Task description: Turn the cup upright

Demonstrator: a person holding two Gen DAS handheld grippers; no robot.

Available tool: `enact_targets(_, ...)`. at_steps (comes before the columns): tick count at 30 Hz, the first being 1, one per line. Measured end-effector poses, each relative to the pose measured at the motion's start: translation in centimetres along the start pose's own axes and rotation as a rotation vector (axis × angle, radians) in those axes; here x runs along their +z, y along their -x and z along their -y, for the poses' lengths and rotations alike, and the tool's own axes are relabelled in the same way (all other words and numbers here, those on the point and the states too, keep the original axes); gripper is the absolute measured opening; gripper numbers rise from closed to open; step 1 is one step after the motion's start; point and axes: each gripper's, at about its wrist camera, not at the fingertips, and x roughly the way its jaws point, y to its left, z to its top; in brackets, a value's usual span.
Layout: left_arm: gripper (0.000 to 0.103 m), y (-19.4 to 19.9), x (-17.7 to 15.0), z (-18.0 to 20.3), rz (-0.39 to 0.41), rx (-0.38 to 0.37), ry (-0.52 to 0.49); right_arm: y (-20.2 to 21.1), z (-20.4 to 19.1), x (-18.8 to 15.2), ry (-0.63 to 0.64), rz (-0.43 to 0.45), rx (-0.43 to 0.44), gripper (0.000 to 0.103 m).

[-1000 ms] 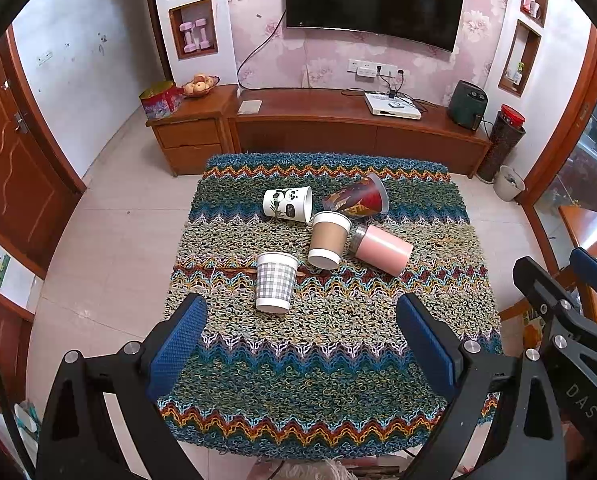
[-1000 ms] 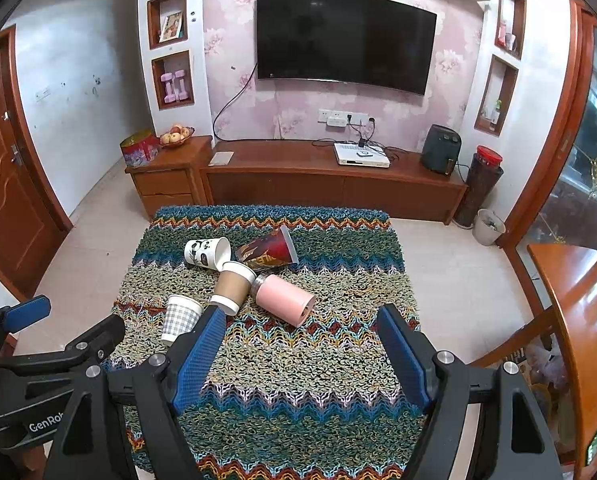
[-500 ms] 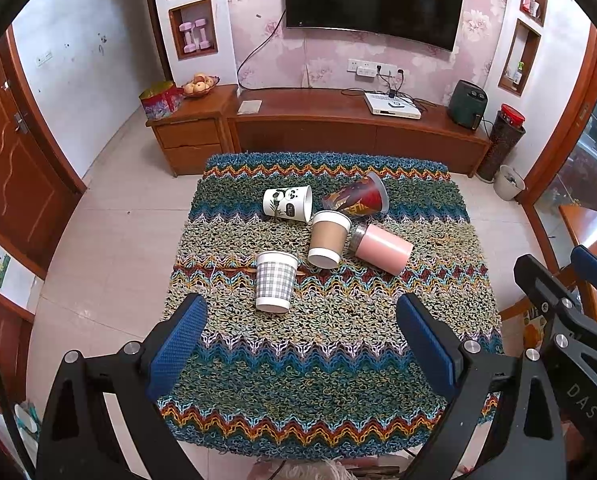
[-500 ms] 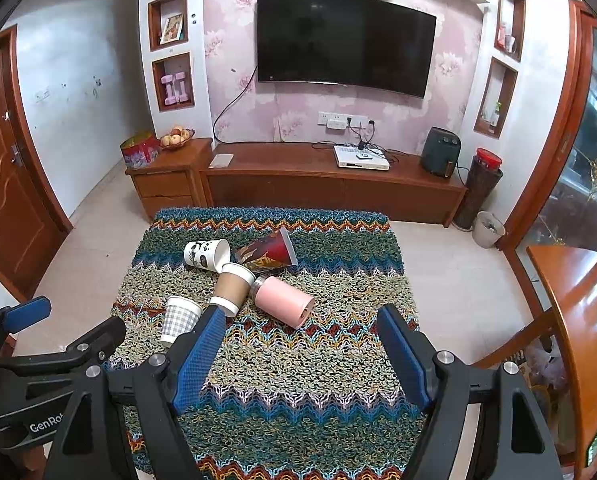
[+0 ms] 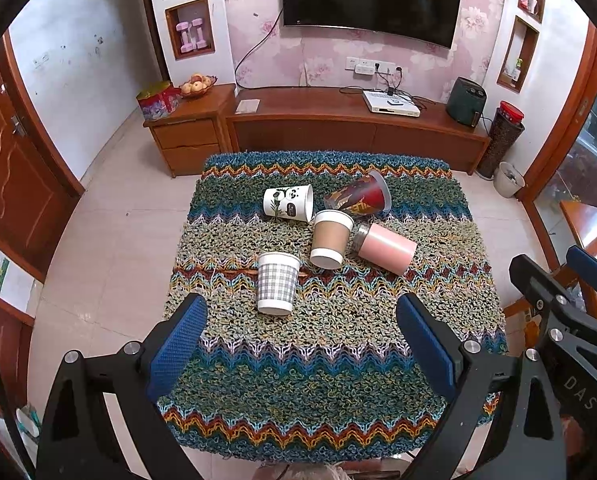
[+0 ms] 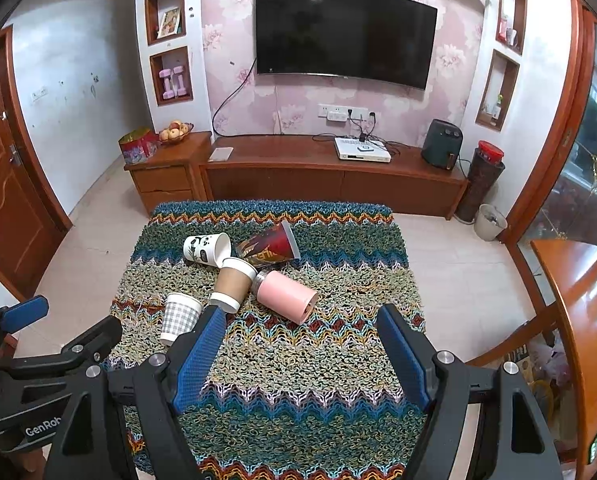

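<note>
Both our grippers are spread wide with nothing in them: left gripper (image 5: 302, 344), right gripper (image 6: 302, 360), hovering over the near part of the knitted cloth (image 5: 322, 380). From the left one, the checked cup (image 5: 277, 288) lies tipped at 12 o'clock; brown cup (image 5: 330, 239), pink tumbler (image 5: 384, 248), panda cup (image 5: 288, 203) and red cup (image 5: 360, 199) lie further out toward 1.

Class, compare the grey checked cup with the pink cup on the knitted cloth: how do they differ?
The grey checked cup has a white-and-grey grid pattern; the pink cup is plain pink. The grey checked cup lies apart and nearest the grippers; the pink cup lies against the brown cup. The pink cup has a metallic end; the grey checked cup has white rims. Both lie tipped over.
</note>
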Motion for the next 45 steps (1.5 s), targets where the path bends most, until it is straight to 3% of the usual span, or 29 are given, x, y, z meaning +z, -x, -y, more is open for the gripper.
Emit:
enact_targets(6, 0.097, -0.7, 0.6, -0.8, 0.041, 0.028, -0.013, -1.8, -0.2, 0.0, -0.011, -0.027, 0.005, 0.079)
enact_targets(12, 0.097, -3.0, 0.7, -1.5, 0.015, 0.042, -0.004, -4.4, 0.0, 0.5, -0.007, -0.052, 0.016, 0.079)
enact_targets(17, 0.097, -5.4, 0.4, -1.9, -0.025, 0.054, 0.016, -7.3, -1.1, 0.6, 0.108, -0.062, 0.029, 0.079)
enact_targets(27, 0.096, -11.7, -0.9, -2.3, -0.119, 0.042, 0.069, -19.0, -2.6, 1.3, 0.337, -0.289, 0.154, 0.079)
enact_targets(33, 0.096, -15.7, -0.8, -1.8, -0.129, 0.044, 0.11, -25.8, -2.5, 1.2, 0.449, -0.325, 0.189, 0.078)
enact_targets(39, 0.096, -18.6, 0.1, -2.0, -0.131, 0.0, 0.198, -30.3, -3.2, -0.1, 0.565, -0.386, 0.191, 0.075)
enact_targets(45, 0.096, -20.6, 0.5, -1.3, -0.14, -0.136, 0.242, -32.2, -3.8, -1.1, 0.644, -0.402, 0.188, 0.073)
